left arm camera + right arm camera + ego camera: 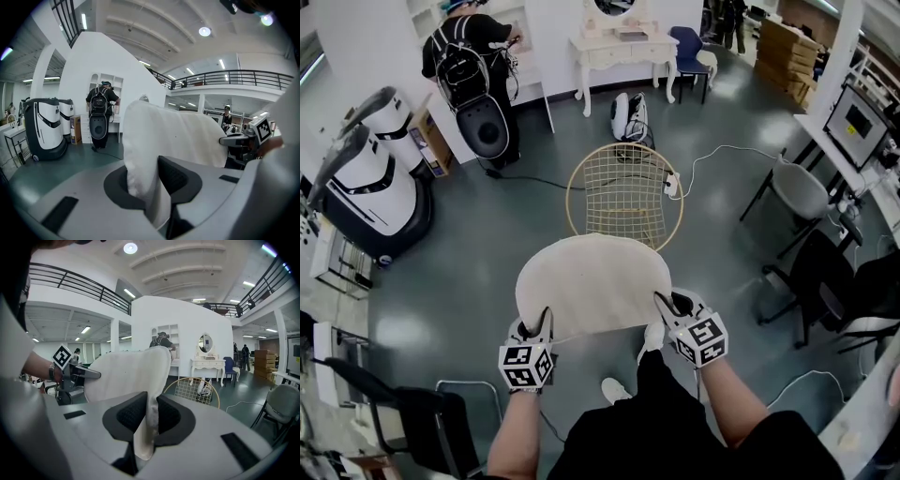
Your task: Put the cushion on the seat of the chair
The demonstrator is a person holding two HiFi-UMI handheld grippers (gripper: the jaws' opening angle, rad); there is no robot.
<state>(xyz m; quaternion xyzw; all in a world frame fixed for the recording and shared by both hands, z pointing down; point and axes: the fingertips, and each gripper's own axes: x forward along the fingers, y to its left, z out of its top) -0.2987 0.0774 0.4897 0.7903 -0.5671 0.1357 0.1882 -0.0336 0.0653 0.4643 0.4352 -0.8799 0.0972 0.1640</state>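
Note:
A round cream cushion (592,281) hangs flat in the air in front of me, held by its near edge on both sides. My left gripper (542,326) is shut on its left edge, the fabric (150,183) pinched between the dark pads. My right gripper (664,307) is shut on the right edge, with the cloth (149,420) squeezed between its pads. Just beyond the cushion stands the gold wire chair (623,195), its round mesh seat bare; the right gripper view shows the chair (192,389) ahead.
A person with a backpack (472,58) stands at the far left by white shelves. White machines (370,178) sit left, a white dressing table (623,47) behind the chair, a cable and socket strip (673,183) on the floor, and dark chairs (825,281) to the right.

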